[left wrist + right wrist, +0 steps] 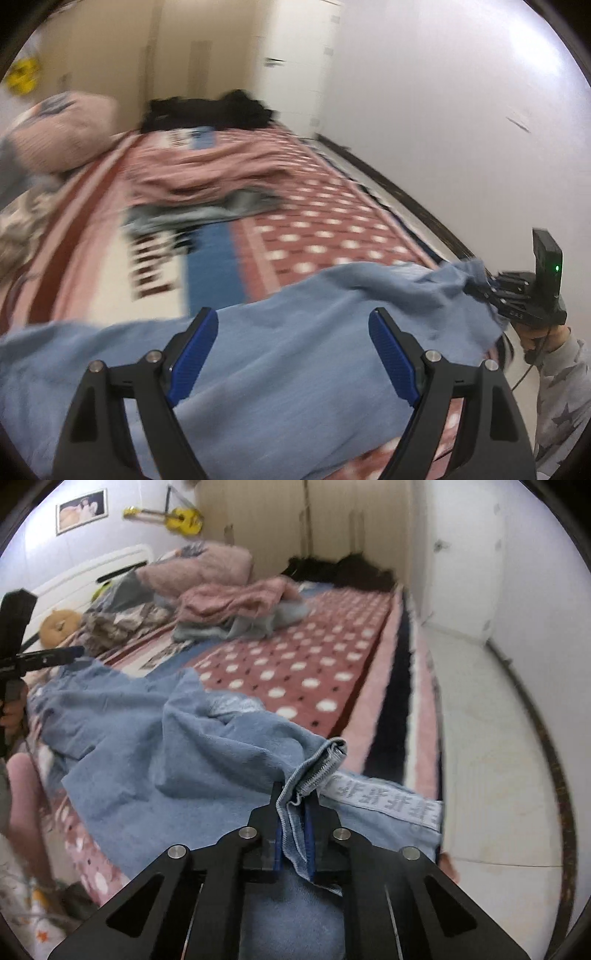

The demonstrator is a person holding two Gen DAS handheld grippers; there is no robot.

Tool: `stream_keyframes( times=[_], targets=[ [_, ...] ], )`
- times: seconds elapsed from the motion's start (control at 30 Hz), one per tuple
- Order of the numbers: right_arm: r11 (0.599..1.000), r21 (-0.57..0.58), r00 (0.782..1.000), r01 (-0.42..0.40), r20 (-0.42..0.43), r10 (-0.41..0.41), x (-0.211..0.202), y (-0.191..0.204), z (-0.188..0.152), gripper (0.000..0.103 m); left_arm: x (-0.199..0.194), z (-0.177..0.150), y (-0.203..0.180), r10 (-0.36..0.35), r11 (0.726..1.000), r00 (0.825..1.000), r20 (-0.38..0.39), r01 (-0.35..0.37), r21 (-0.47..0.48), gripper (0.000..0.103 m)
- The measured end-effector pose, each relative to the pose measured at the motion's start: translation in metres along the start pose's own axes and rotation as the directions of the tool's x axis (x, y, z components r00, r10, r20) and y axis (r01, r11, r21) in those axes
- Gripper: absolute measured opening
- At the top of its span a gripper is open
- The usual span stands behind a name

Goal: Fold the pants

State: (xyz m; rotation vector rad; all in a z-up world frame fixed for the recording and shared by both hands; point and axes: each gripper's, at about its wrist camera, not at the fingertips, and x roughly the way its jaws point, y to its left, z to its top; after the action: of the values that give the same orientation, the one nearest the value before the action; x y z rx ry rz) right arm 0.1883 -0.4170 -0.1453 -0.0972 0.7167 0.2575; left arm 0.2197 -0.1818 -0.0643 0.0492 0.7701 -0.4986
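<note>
Light blue pants (pixel 280 369) lie spread across the near end of the bed; in the right wrist view they (pixel 155 746) show crumpled, with a white printed waistband. My left gripper (pixel 293 354) is open and empty just above the blue cloth, which fills the space between its blue pads (pixel 194 358). My right gripper (pixel 297 805) is shut on a bunched edge of the pants; it also shows in the left wrist view (pixel 491 291), holding the cloth's far right corner. The left gripper (pixel 70 653) appears at the left of the right wrist view.
The bed has a red polka-dot cover (pixel 303 664). A pile of pink and grey clothes (pixel 236 609), pink pillows (pixel 199 568) and dark clothes (pixel 340 572) lie further up. A white wall (pixel 461 110) and tiled floor (pixel 491 738) run along the right.
</note>
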Motion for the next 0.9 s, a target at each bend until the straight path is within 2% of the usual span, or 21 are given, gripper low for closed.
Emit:
stream_keyframes(
  times=[0.13, 0.23, 0.3, 0.4, 0.47, 0.53, 0.6, 0.7, 0.73, 0.8, 0.83, 0.9],
  targets=[
    [0.989, 0.084, 0.988, 0.124, 0.083, -0.131, -0.021, -0.007, -0.009, 0.002, 0.047, 0.007, -0.041, -0.049, 0.996, 0.996, -0.075, 0.055, 0.073, 0.081],
    [0.976, 0.131, 0.977, 0.172, 0.101, -0.185, -0.029, -0.017, -0.013, 0.002, 0.075, 0.006, -0.058, -0.057, 0.992, 0.991, -0.119, 0.07, 0.103, 0.081],
    [0.968, 0.185, 0.979, 0.17, 0.083, -0.188, -0.033, -0.03, -0.015, 0.002, 0.088, 0.004, -0.063, -0.057, 0.991, 0.989, -0.137, 0.072, 0.109, 0.081],
    [0.956, 0.27, 0.989, 0.119, 0.053, -0.138, -0.033, -0.05, -0.022, 0.003, 0.106, 0.0, -0.061, -0.026, 0.993, 0.988, -0.152, 0.043, 0.108, 0.081],
    [0.95, 0.302, 0.996, 0.082, -0.009, -0.084, -0.022, -0.059, -0.025, 0.005, 0.114, -0.002, -0.055, 0.006, 0.995, 0.986, -0.168, 0.011, 0.1, 0.081],
    [0.949, 0.312, 0.997, 0.043, -0.074, -0.021, -0.013, -0.065, -0.029, 0.014, 0.115, -0.005, -0.05, 0.011, 0.995, 0.984, -0.181, 0.007, 0.1, 0.081],
    [0.942, 0.334, 0.998, 0.005, -0.065, 0.018, -0.019, -0.074, -0.031, 0.018, 0.111, -0.009, -0.044, 0.014, 0.995, 0.984, -0.176, 0.004, 0.104, 0.081],
    [0.902, 0.42, 0.994, -0.093, -0.005, 0.105, -0.03, -0.093, -0.034, 0.04, 0.105, -0.011, -0.026, 0.044, 0.996, 0.984, -0.171, -0.03, 0.081, 0.081],
    [0.885, 0.446, 0.989, -0.134, 0.007, 0.146, -0.029, -0.1, -0.035, 0.043, 0.103, -0.012, -0.019, 0.047, 0.997, 0.984, -0.171, -0.037, 0.064, 0.081],
    [0.866, 0.479, 0.985, -0.143, -0.017, 0.172, -0.021, -0.109, -0.037, 0.043, 0.098, -0.013, -0.008, 0.059, 0.998, 0.985, -0.163, -0.053, 0.037, 0.081],
    [0.863, 0.486, 0.983, -0.139, -0.04, 0.181, -0.015, -0.11, -0.038, 0.035, 0.096, -0.013, -0.004, 0.071, 0.997, 0.985, -0.158, -0.067, 0.035, 0.081],
    [0.884, 0.454, 0.986, -0.112, -0.063, 0.157, -0.009, -0.106, -0.039, 0.028, 0.092, -0.013, 0.004, 0.114, 0.993, 0.984, -0.14, -0.107, 0.052, 0.081]
  ],
)
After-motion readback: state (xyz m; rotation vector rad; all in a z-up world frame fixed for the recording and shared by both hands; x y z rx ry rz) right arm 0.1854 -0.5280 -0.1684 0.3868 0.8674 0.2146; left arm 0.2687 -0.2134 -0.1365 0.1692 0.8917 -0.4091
